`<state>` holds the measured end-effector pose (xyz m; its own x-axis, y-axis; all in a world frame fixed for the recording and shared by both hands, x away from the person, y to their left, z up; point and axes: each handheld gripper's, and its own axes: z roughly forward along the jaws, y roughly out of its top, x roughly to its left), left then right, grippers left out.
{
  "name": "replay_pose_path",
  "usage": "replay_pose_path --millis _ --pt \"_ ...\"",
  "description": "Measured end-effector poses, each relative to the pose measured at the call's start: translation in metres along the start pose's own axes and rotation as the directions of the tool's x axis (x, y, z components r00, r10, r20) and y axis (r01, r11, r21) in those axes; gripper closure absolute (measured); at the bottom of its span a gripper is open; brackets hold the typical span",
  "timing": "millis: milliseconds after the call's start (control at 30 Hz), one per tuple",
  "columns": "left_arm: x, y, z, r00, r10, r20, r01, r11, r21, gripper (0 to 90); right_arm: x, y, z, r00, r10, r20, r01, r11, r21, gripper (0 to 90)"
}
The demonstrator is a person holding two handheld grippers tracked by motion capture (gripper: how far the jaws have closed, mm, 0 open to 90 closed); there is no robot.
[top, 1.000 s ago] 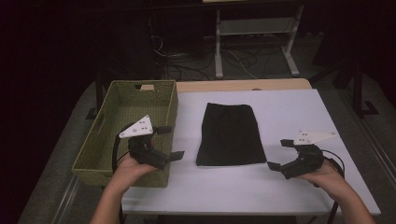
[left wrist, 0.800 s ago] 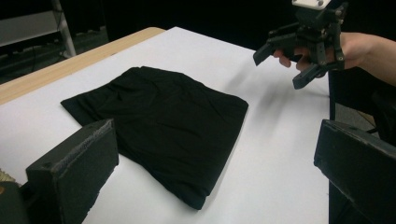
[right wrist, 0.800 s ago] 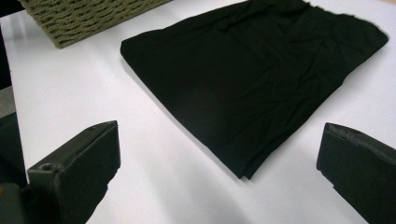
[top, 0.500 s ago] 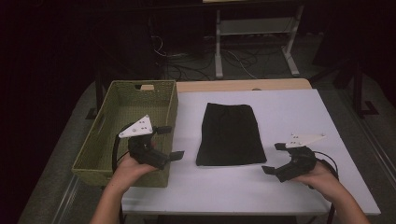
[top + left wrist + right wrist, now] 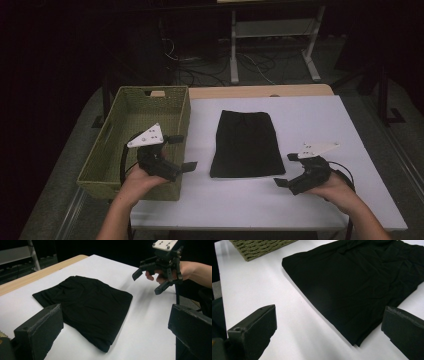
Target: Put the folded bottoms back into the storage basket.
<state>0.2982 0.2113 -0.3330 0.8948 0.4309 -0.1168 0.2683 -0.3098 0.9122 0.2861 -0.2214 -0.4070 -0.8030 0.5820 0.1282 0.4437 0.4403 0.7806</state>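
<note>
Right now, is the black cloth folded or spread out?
Folded: the black cloth lies as a neat rectangle with thick, layered edges.

Count: 1 folded black garment (image 5: 244,144) mid-table, 1 woven basket (image 5: 116,145) left, 2 grippers – left gripper (image 5: 181,153), right gripper (image 5: 285,170), 1 white table (image 5: 345,130).

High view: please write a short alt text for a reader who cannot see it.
A folded black garment lies on a white table, between two open hand-held grippers: the left hand-held gripper beside a woven basket, the right hand-held gripper near the garment's corner.
</note>
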Motion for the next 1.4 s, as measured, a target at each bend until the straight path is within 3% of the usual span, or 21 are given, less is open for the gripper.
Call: replay_pose_path --millis 567,1400 --pt "0.000 0.000 0.001 1.0000 -0.003 -0.005 0.003 1.0000 0.004 0.0 0.001 0.018 0.015 0.9991 -0.028 -0.032 0.028 1.000 0.005 0.0" --pt "0.000 0.000 0.001 1.0000 -0.008 -0.004 0.008 0.9999 0.006 0.0 0.000 0.043 0.039 0.9954 -0.088 -0.039 0.089 0.995 0.035 0.5"
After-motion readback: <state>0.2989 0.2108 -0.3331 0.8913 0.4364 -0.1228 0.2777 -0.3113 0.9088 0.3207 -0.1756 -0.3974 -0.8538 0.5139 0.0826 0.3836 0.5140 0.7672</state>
